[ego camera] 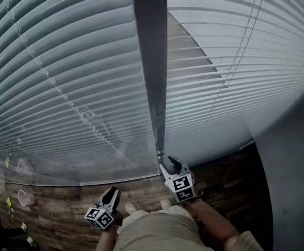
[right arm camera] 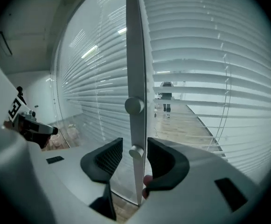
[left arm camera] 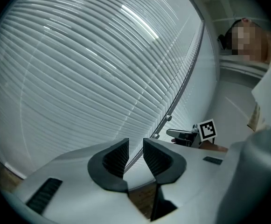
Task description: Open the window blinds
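Two window blinds are hanging side by side, and two grippers are sitting low in front of them.

The blinds are made of many thin, pale slats that are running sideways, stacked from top to bottom. On the left, the slats are lying shut. The left gripper is pointing at them, its jaws a little apart with nothing between them. In the middle, a tall grey post with two round knobs is standing straight up between the blinds. The right gripper is sitting right by it, jaws partly apart, with the post and lower knob showing in the gap, not squeezed. On the right, some slats are tipping open. Below, the floor is showing dark wood planks, and a plain grey wall is standing far right.
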Tool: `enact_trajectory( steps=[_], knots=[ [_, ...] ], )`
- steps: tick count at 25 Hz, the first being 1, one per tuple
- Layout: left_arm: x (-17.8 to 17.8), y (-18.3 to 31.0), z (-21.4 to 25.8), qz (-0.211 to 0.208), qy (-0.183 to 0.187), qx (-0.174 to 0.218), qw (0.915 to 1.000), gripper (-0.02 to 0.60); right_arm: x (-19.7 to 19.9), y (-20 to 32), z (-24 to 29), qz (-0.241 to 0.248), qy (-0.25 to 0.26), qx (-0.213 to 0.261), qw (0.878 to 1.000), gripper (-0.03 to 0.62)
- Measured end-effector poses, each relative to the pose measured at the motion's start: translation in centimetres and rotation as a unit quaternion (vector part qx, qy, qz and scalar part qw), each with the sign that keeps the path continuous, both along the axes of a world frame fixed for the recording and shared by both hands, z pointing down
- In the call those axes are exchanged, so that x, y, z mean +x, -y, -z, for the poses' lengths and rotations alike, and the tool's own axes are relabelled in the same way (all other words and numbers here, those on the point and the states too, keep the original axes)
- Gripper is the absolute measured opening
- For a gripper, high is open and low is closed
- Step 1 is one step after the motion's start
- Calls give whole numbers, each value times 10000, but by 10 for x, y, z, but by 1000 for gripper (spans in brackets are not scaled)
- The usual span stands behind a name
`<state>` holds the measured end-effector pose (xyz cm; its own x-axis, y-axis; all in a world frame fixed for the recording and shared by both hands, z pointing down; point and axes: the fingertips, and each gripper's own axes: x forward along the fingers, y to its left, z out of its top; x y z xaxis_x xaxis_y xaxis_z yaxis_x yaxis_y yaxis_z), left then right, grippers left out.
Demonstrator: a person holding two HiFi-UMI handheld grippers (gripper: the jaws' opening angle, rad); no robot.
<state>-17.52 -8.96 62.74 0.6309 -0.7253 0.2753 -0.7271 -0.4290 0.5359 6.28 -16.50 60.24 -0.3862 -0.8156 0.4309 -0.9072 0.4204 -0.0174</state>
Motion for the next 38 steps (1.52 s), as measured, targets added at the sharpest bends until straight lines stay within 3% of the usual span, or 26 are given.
enact_trajectory(
  steps=[6, 10, 12, 16, 21, 25, 29, 32, 38],
  knots=[
    [18, -9, 11, 61, 84, 137, 9999, 106, 18, -17, 49, -178, 445, 616, 9969, 153],
    [19, -9, 11, 218, 252, 164, 9993, 83, 22, -17, 68, -230, 193, 860, 9958, 153],
    [17, -7, 23, 332, 366, 223, 9985, 20, 25, -15, 81, -325, 183, 876, 9955, 153],
    [2, 6, 43, 515, 362, 290, 9976, 15, 10, 2, 96, -298, -11, 884, 9956, 153],
    [-25, 9, 30, 658, 333, 425, 9964, 15, 10, 0, 73, -510, -121, 823, 9952, 132],
    [-57, 35, 41, 619, 336, 505, 9962, 15, 0, 18, 68, -708, 703, 600, 9932, 123],
    [-64, 42, 48, 464, 325, 561, 9968, 15, 8, 15, 59, -1132, 1654, 49, 9797, 120],
    [-71, 49, 49, 280, 333, 643, 9970, 15, 9, 16, 59, -1333, 2441, -172, 9604, 121],
    [-83, 60, 49, 71, 211, 621, 9978, 15, 11, 20, 61, -1547, 3815, -634, 9091, 121]
  ],
)
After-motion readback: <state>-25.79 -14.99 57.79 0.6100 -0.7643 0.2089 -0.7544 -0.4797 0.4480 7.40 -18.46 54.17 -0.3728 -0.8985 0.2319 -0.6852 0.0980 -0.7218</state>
